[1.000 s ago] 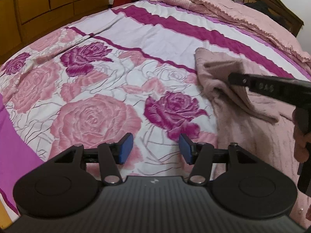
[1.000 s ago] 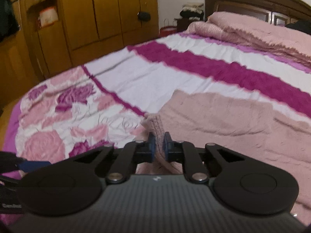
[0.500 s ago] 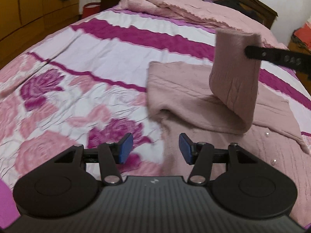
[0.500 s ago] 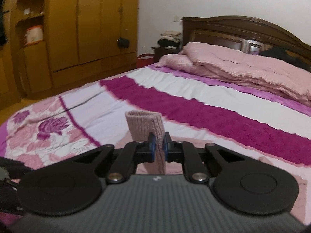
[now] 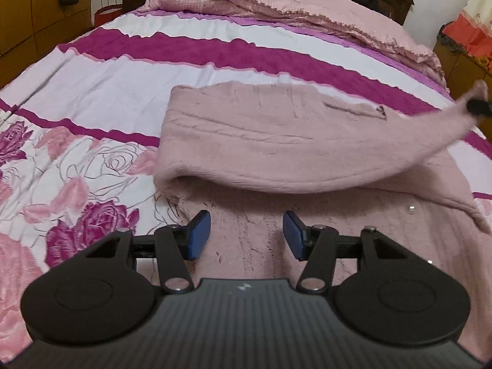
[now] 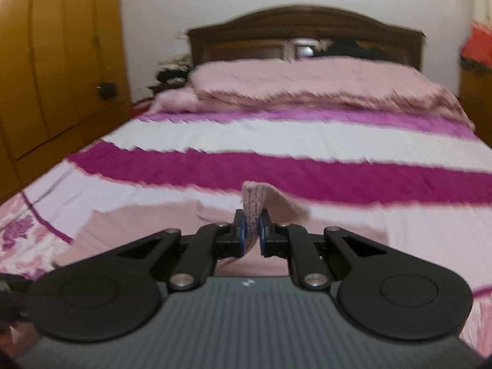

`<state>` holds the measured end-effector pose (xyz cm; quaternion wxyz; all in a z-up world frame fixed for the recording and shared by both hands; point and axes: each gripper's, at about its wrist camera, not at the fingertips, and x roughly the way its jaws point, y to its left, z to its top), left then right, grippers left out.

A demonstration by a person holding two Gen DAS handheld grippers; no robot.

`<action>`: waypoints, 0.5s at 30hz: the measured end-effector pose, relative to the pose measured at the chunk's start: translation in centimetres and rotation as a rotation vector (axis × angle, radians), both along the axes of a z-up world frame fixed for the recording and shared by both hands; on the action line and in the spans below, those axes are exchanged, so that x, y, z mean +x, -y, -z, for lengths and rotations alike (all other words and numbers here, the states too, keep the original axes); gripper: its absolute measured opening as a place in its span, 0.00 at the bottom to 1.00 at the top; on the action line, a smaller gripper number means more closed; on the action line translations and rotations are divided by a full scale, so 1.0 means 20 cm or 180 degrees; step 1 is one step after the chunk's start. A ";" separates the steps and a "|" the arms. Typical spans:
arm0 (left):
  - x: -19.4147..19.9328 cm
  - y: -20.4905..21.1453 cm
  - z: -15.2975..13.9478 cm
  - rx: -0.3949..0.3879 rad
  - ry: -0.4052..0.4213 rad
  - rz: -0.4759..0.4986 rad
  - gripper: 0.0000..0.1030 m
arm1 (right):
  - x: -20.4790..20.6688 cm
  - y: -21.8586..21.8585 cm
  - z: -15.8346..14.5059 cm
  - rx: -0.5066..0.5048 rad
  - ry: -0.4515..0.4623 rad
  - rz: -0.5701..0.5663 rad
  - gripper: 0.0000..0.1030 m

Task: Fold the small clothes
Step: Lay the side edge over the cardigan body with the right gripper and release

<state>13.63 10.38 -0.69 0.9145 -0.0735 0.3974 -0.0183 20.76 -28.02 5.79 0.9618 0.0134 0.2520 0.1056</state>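
Note:
A pale pink knit sweater lies on the bed, its body spread under my left gripper. That gripper hovers open just above the knit with nothing between its blue pads. A sleeve stretches across the sweater to the far right, where my right gripper holds its cuff lifted. In the right wrist view the right gripper is shut on the ribbed sleeve cuff, which sticks up between the pads.
The bedspread has magenta and white stripes and rose prints. A folded pink blanket lies by the dark headboard. Wooden wardrobes stand left of the bed; a red bag sits on the floor there.
My right gripper has carried the sleeve cuff up and across the sweater to the right. My left gripper has moved from the rose print over onto the sweater's body, staying open.

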 end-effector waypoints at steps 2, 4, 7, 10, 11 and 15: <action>0.01 0.00 0.03 0.0011 0.0017 -0.0014 0.58 | 0.01 0.07 0.09 0.0023 -0.0101 0.0070 0.11; 0.02 0.00 0.05 0.0051 0.0040 -0.0021 0.58 | 0.01 0.13 0.18 0.0111 -0.0227 0.0103 0.11; 0.04 0.01 0.06 0.0125 0.0064 -0.0012 0.58 | 0.02 0.21 0.35 0.0267 -0.0459 0.0171 0.11; 0.05 0.02 0.05 0.0150 0.0058 -0.0021 0.58 | -0.02 0.28 0.46 0.0454 -0.0692 0.0267 0.14; 0.05 0.01 0.05 0.0149 0.0054 -0.0024 0.58 | -0.03 0.30 0.49 0.0533 -0.0727 0.0263 0.16; 0.05 0.00 0.04 0.0118 0.0060 -0.0052 0.58 | -0.08 0.35 0.48 0.0560 -0.0725 0.0239 0.25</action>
